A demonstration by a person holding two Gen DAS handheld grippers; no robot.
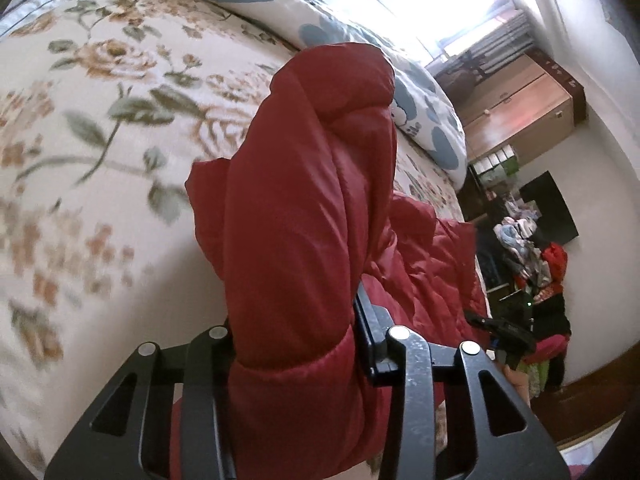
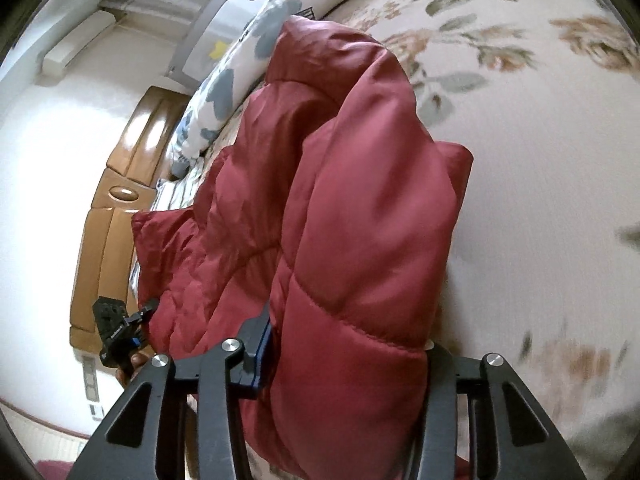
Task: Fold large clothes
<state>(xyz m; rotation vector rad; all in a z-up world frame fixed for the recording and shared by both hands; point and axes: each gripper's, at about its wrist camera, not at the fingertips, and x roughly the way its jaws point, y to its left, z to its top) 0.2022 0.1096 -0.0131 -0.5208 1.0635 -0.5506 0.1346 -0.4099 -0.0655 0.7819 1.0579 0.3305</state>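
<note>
A red quilted puffer jacket [image 1: 304,200] hangs over the floral bed sheet [image 1: 100,120]. My left gripper [image 1: 296,344] is shut on a thick fold of the jacket, which bulges up between its fingers and hides the fingertips. The right gripper shows far right in the left wrist view [image 1: 504,336]. In the right wrist view, my right gripper [image 2: 344,352] is shut on another thick fold of the same jacket [image 2: 360,208]. The rest of the jacket spreads left toward the left gripper [image 2: 120,328], seen small at lower left.
A blue-and-white patterned duvet [image 1: 360,40] lies along the far side of the bed. A wooden headboard [image 2: 120,184] stands at the left. A wooden cabinet [image 1: 520,108] and a pile of clothes [image 1: 532,264] stand beyond the bed's edge by the window.
</note>
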